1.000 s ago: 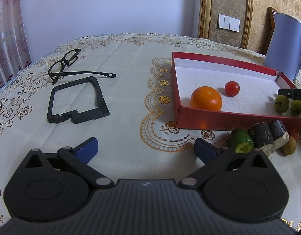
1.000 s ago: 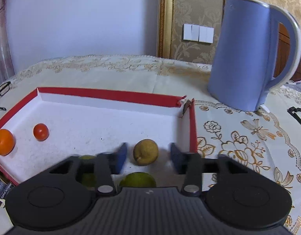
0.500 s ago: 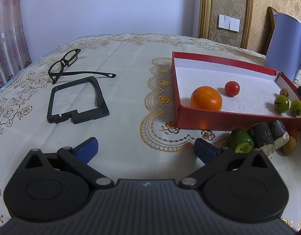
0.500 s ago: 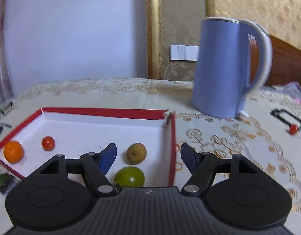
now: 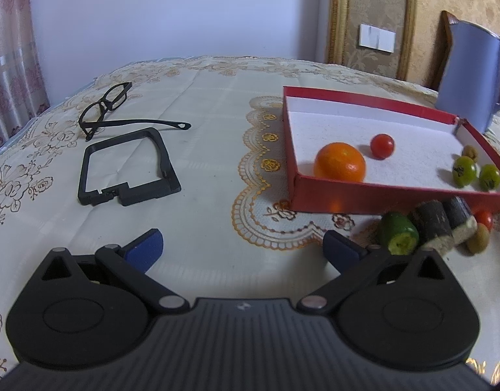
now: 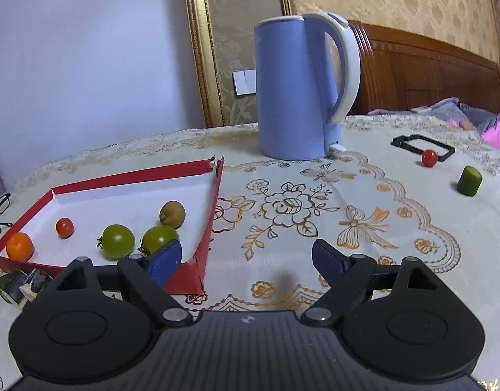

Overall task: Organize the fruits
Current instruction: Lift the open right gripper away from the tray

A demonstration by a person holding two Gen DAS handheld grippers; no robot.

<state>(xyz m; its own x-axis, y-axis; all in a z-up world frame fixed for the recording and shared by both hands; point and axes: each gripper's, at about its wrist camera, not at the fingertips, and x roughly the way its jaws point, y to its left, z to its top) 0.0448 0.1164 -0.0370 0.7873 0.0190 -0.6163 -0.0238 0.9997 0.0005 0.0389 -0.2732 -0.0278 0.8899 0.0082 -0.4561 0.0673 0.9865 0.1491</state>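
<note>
Inside tray [image 6: 214, 192]: five fruits.

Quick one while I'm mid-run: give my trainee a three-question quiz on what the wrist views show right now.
1. True or false: the right gripper is clamped on a fruit.
2. How many pieces lie inside the red tray? A) three B) five C) seven
3. Fill in: the small red tomato outside the tray sits beside a black ____.

Key: 1 false, its jaws stand open over bare tablecloth. 2 B: orange, red tomato, two green tomatoes, one brownish fruit. 3 frame.
</note>
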